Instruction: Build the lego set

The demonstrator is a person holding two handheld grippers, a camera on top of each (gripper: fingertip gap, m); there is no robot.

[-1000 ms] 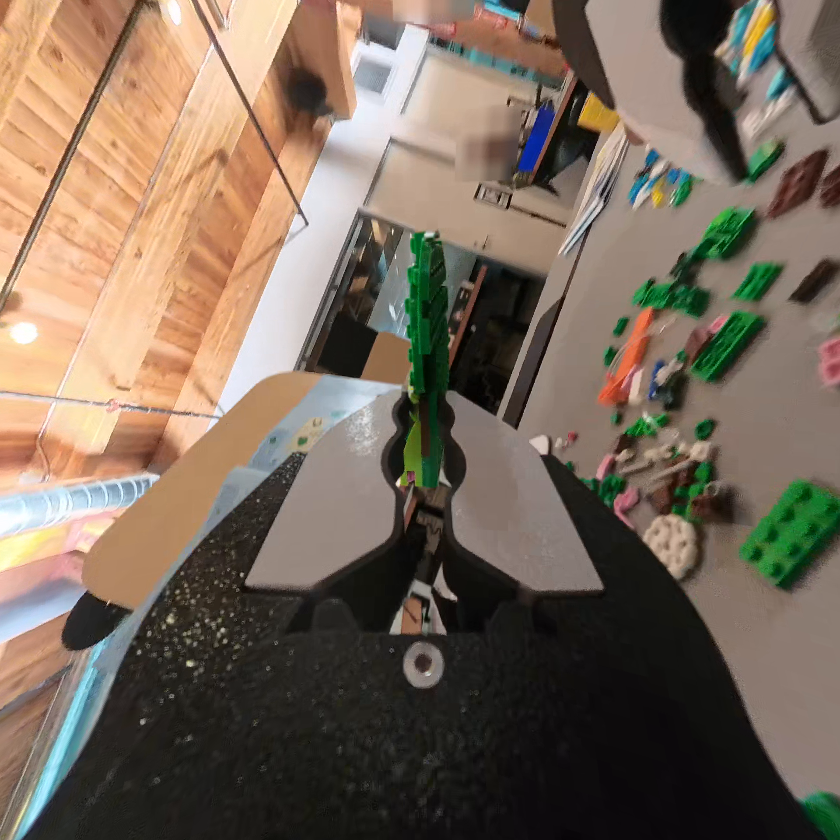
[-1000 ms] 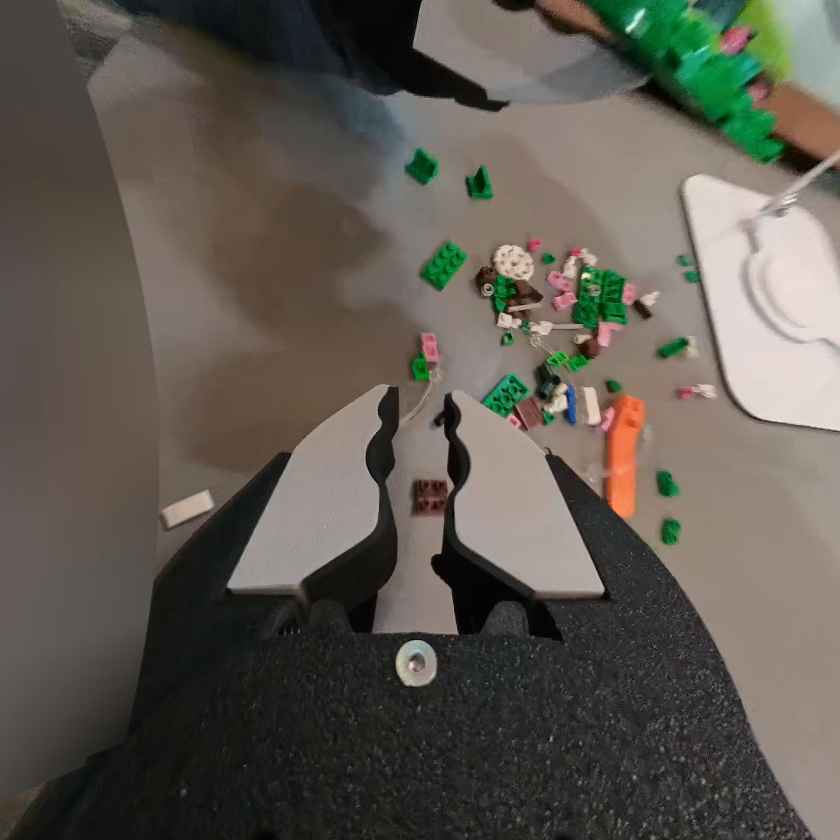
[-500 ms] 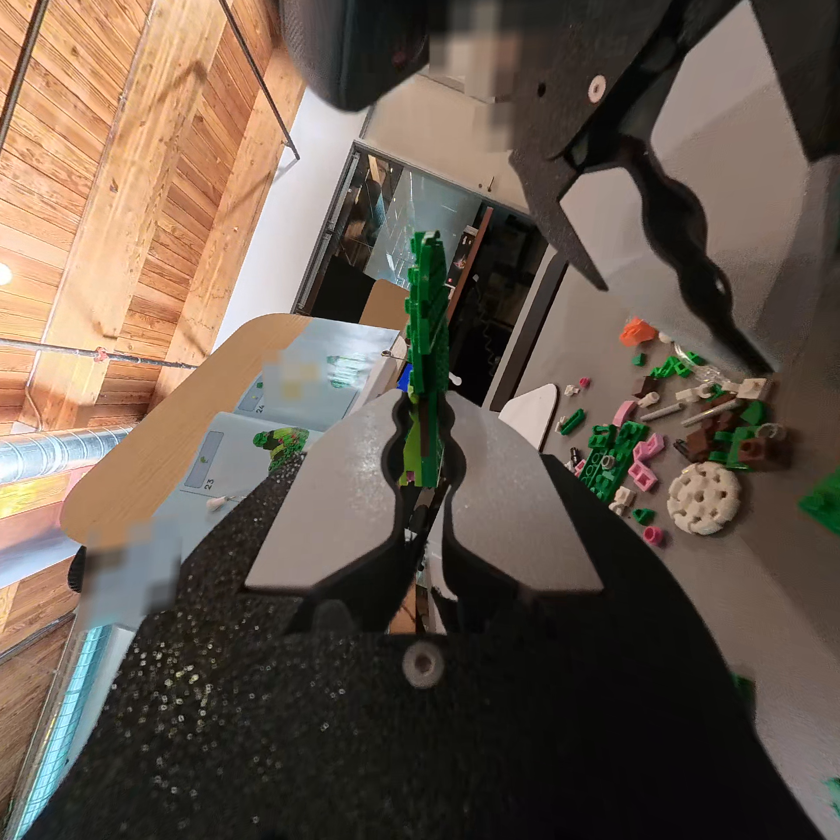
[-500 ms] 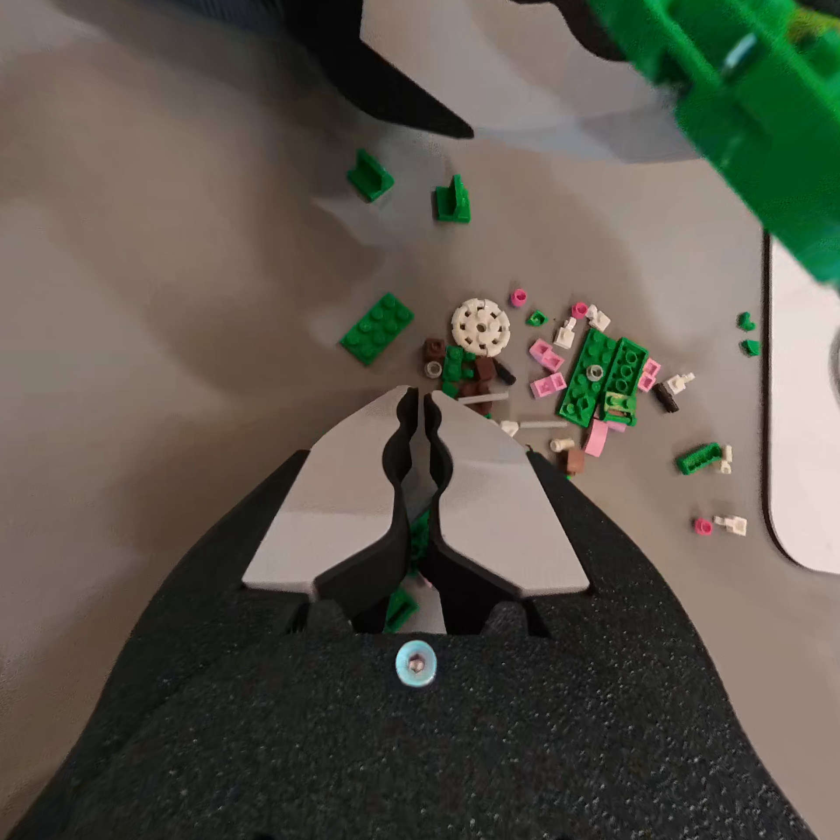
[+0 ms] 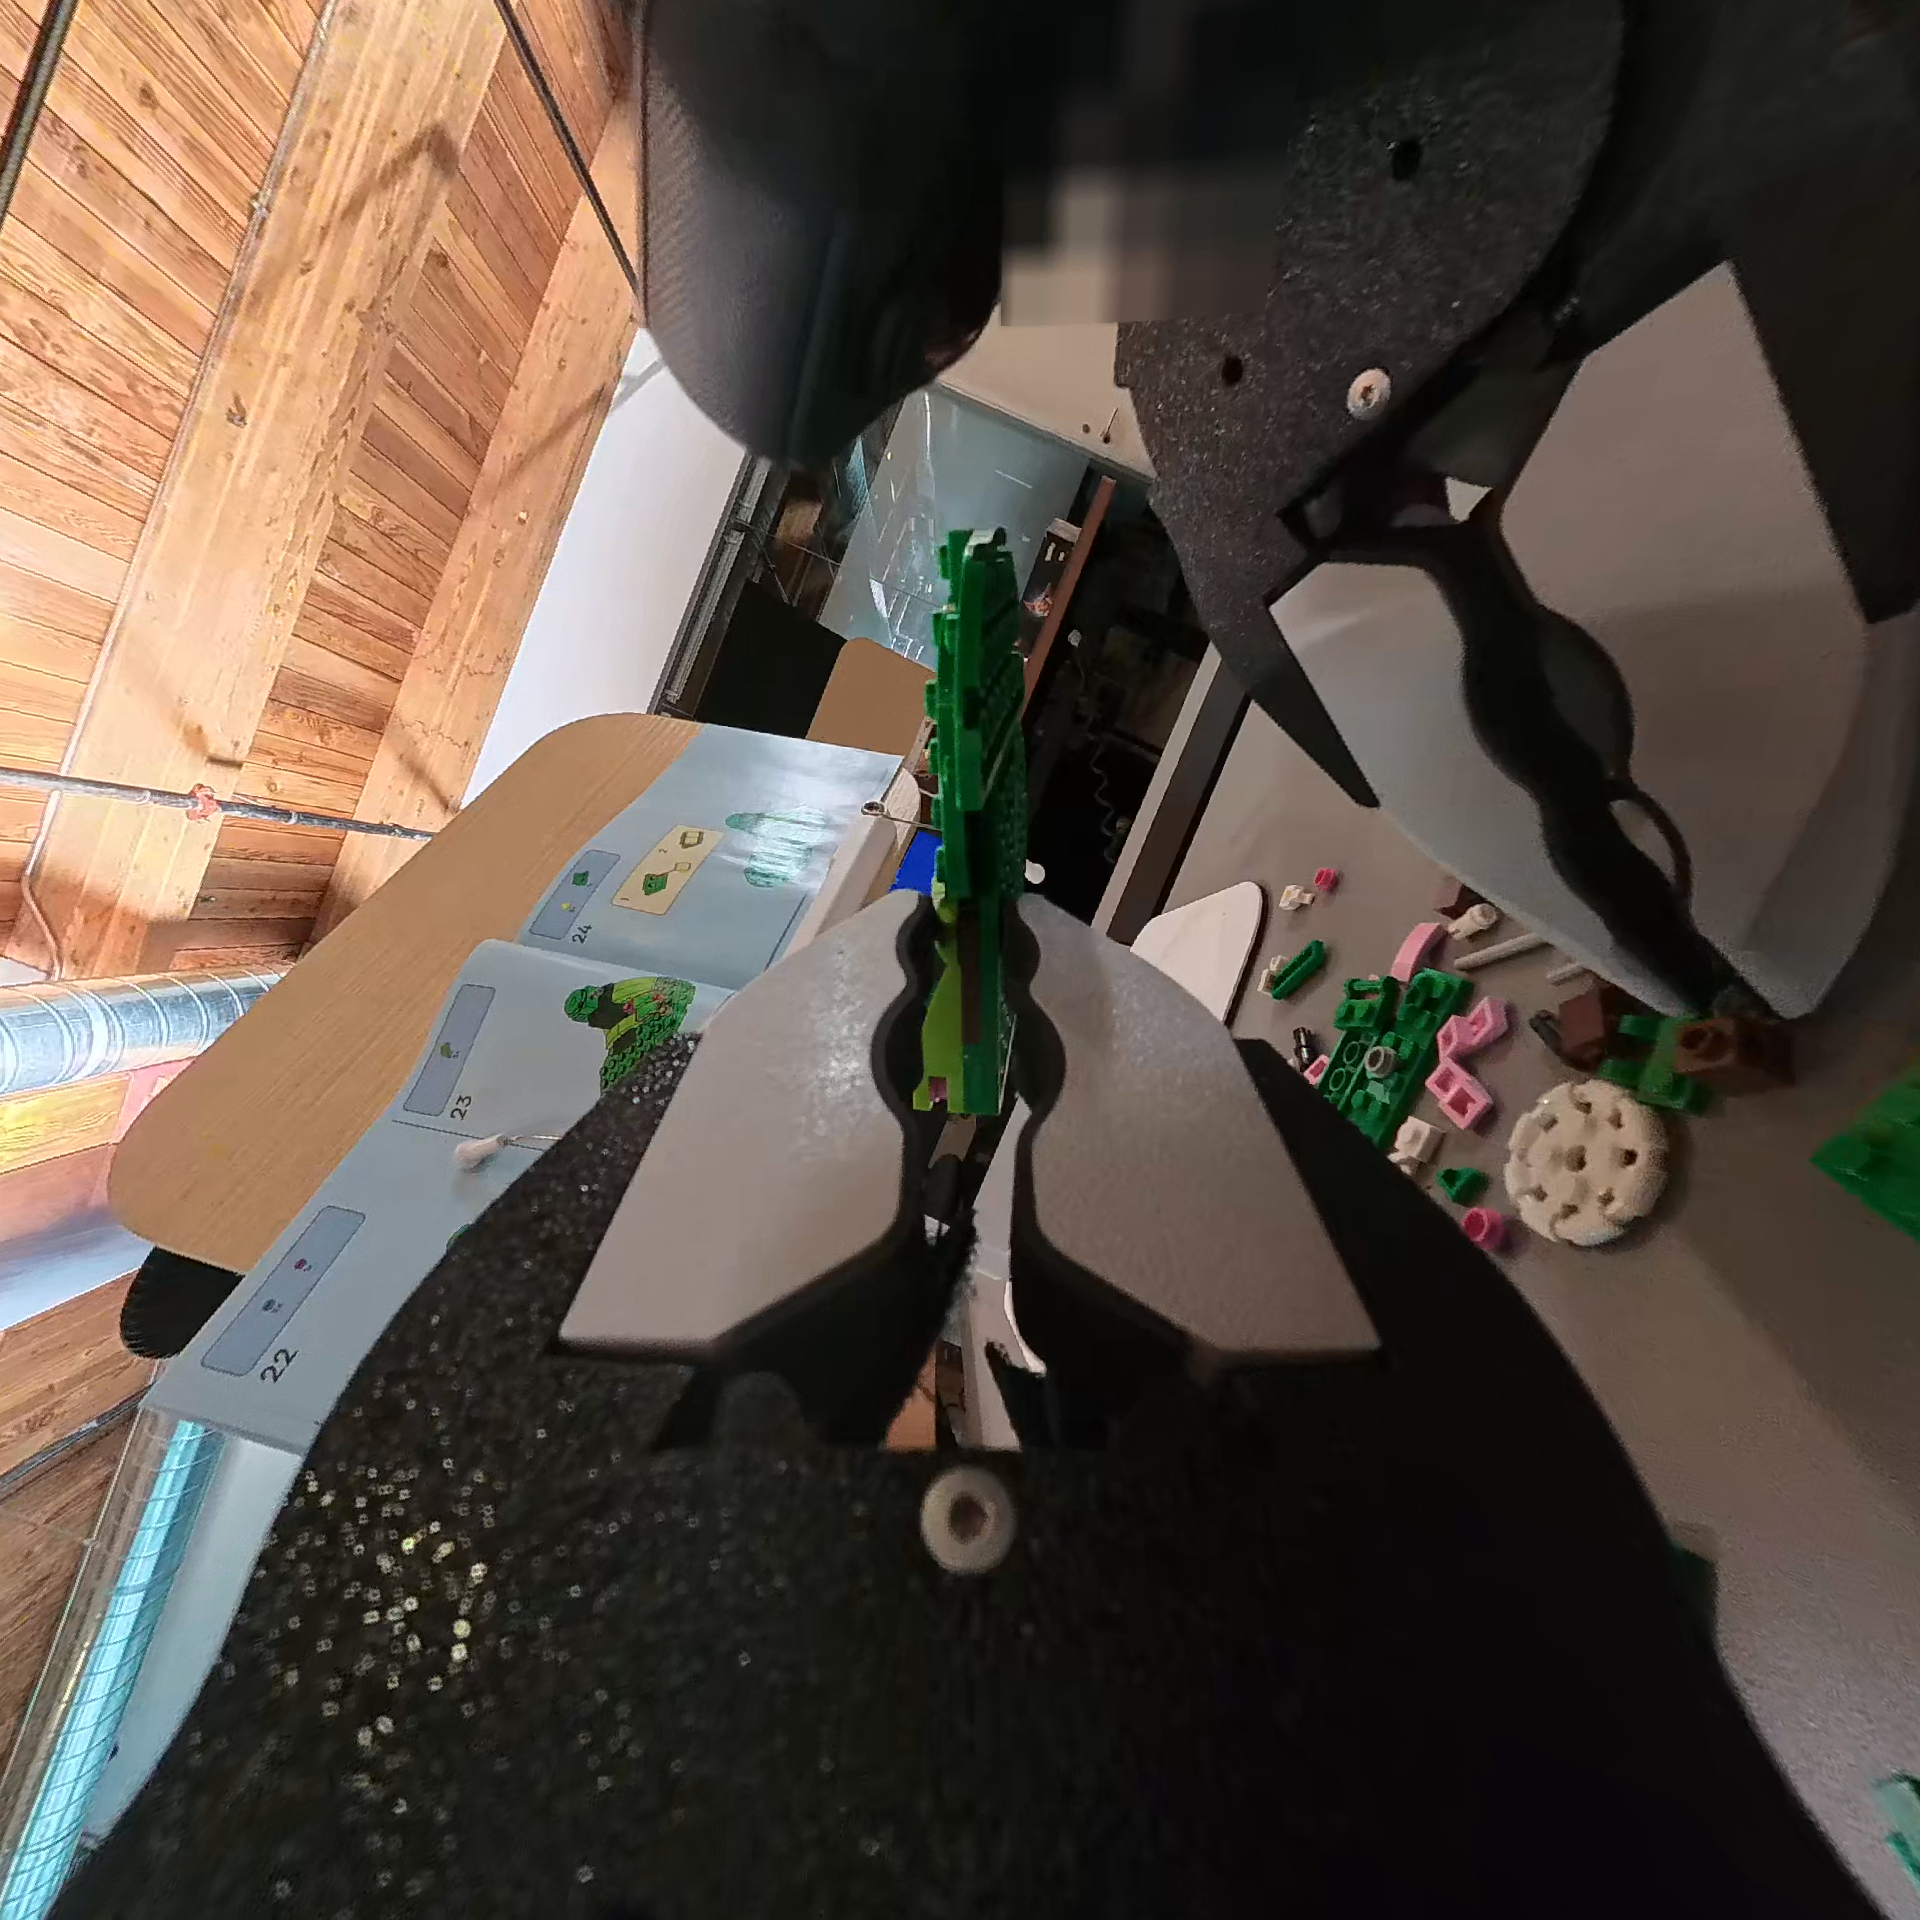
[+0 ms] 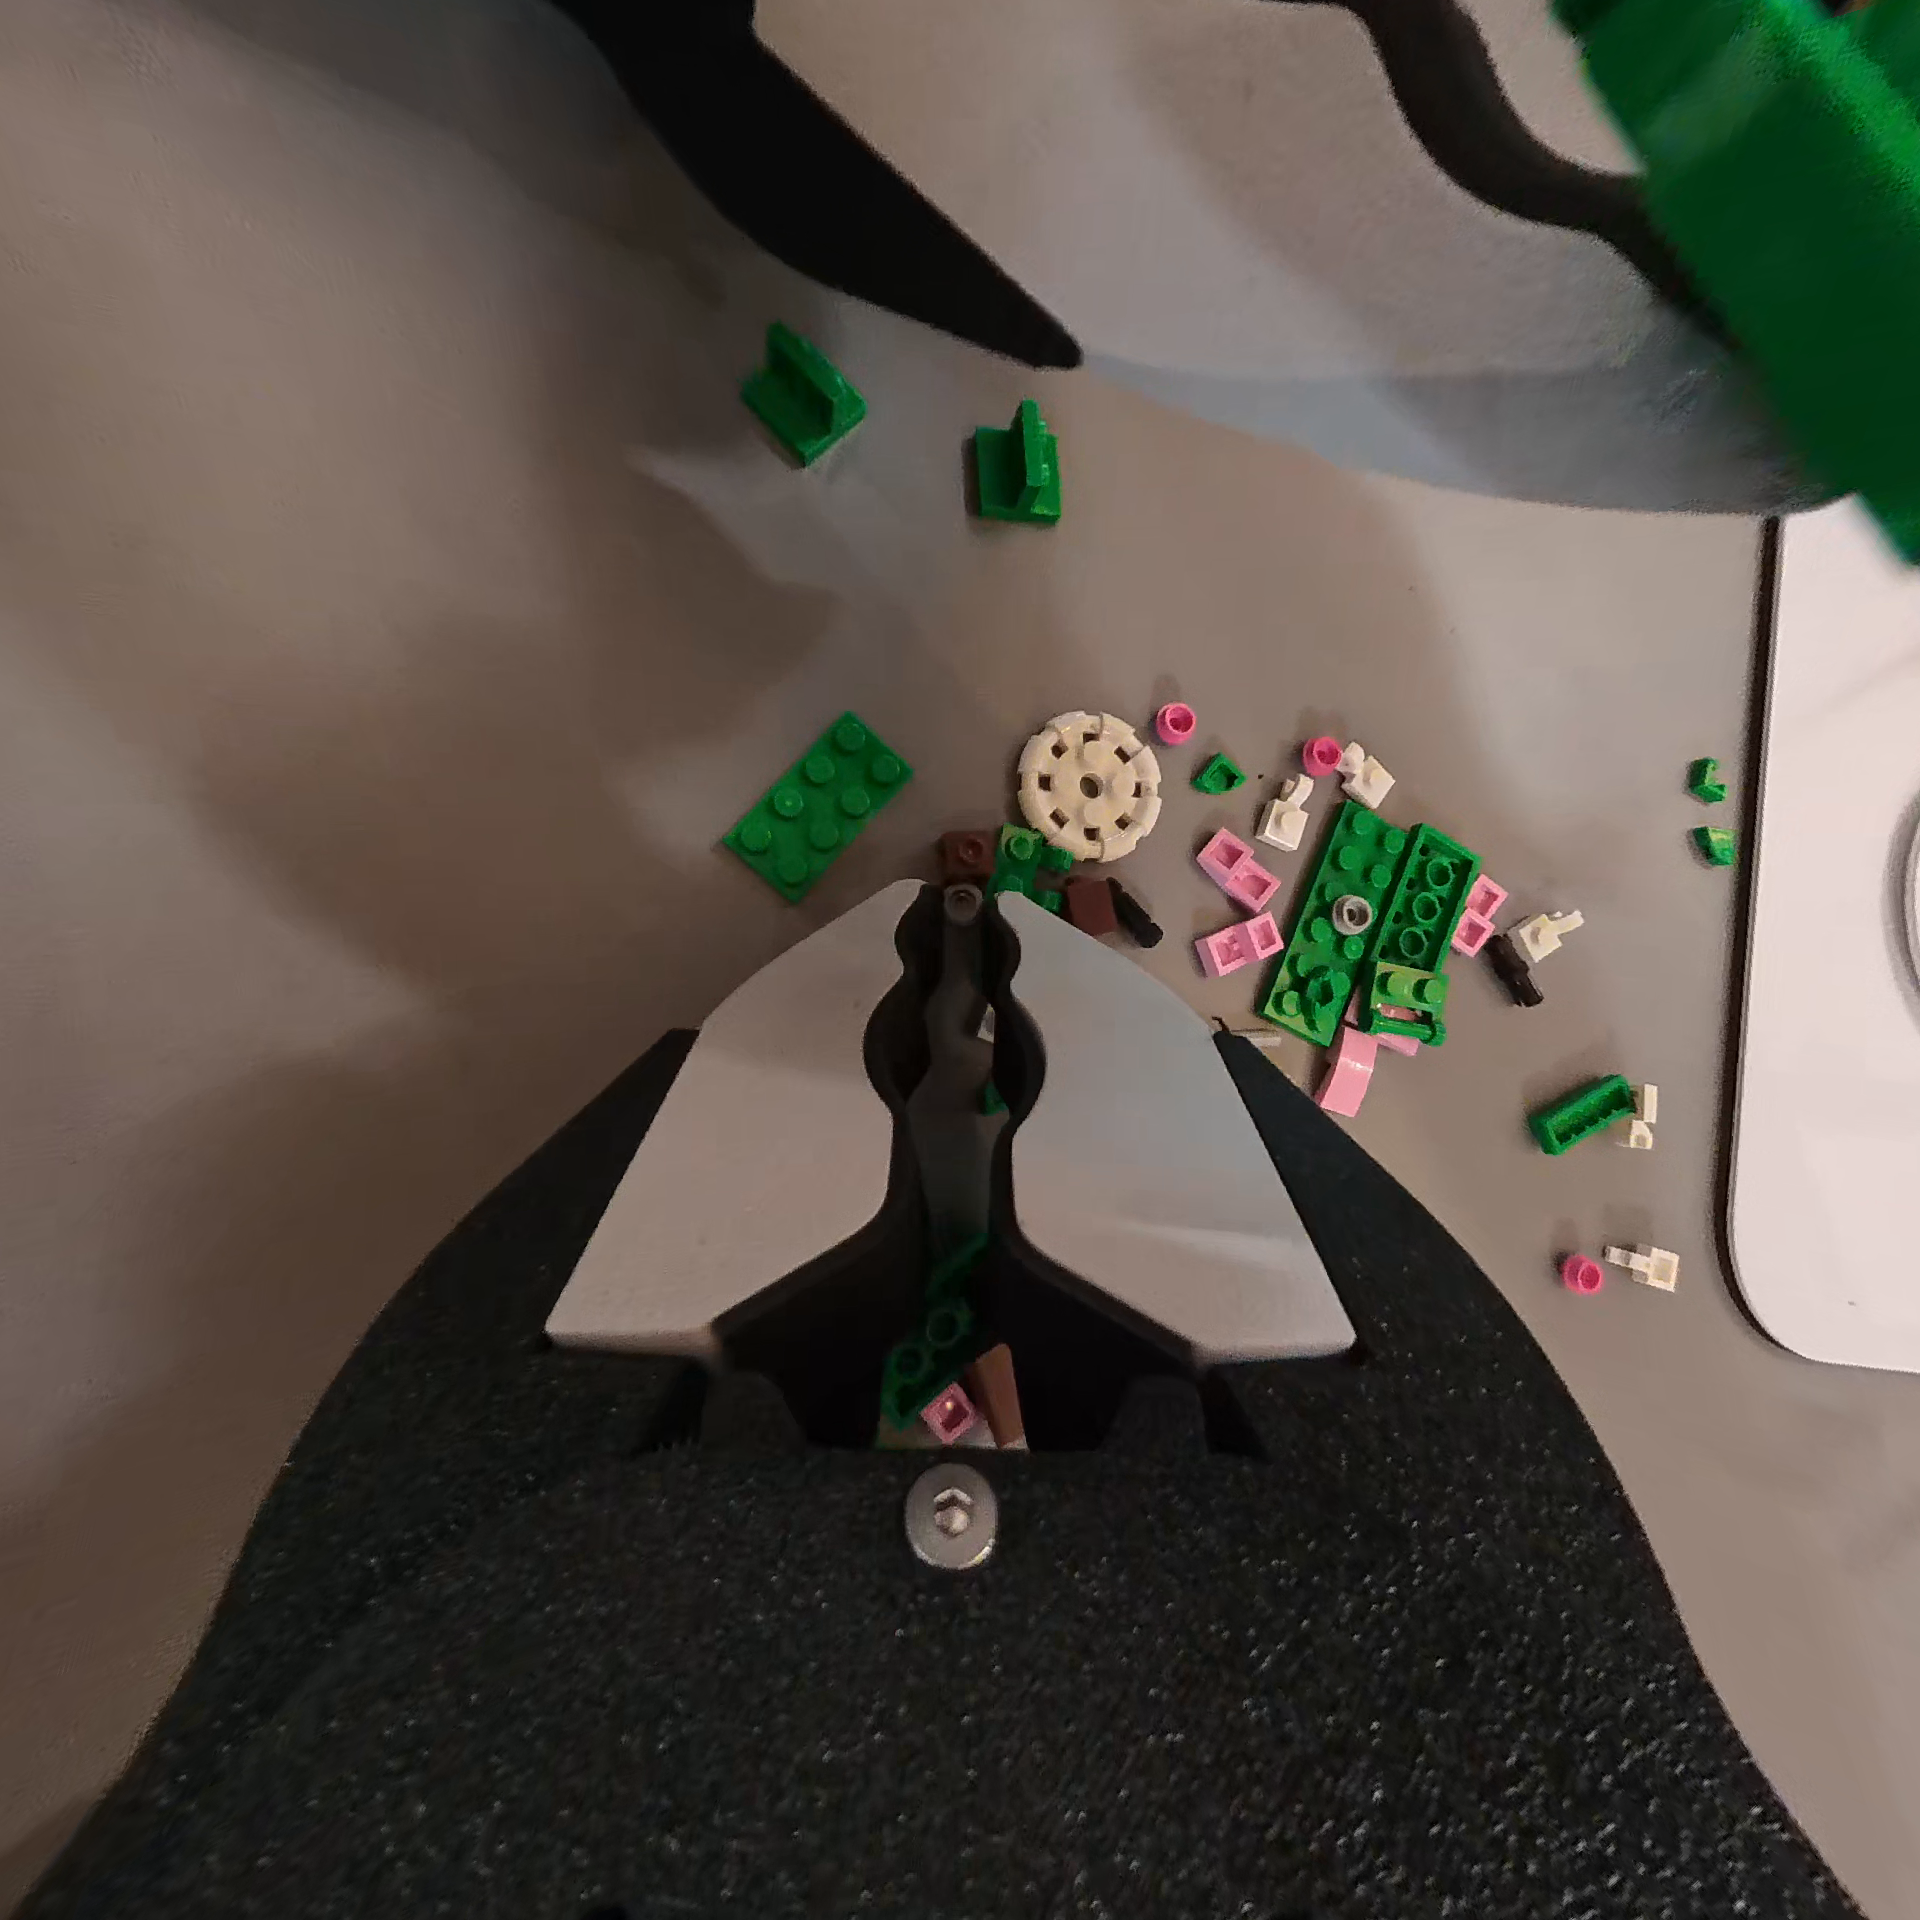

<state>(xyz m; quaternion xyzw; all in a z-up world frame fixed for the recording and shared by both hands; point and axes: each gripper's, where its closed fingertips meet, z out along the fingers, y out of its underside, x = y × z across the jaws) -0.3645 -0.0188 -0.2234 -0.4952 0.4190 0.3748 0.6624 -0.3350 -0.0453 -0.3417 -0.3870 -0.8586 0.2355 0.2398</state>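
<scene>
My left gripper (image 5: 971,914) is shut on a flat green lego assembly (image 5: 977,727) and holds it upright in the air; the assembly also shows blurred at the top right of the right wrist view (image 6: 1787,208). My right gripper (image 6: 961,904) is down at the loose pile on the grey table (image 6: 416,623). Its jaws are almost together, and a small grey round stud (image 6: 961,900) sits between the tips. A brown piece (image 6: 966,850) lies just beyond. The right gripper also shows in the left wrist view (image 5: 1704,977).
Near the tips lie a cream round wheel piece (image 6: 1088,787), a green 2x4 plate (image 6: 819,805), long green plates (image 6: 1361,925), pink bits and two green brackets (image 6: 800,395). A white pad (image 6: 1849,935) lies at the right. An open instruction booklet (image 5: 665,904) lies on a wooden board. The grippers' ends are close to 12 cm from one another.
My right gripper closed from open and moved forward and down to the pile, its tips reaching the grey stud. The left gripper kept hold of the green assembly and came nearer the right one.
</scene>
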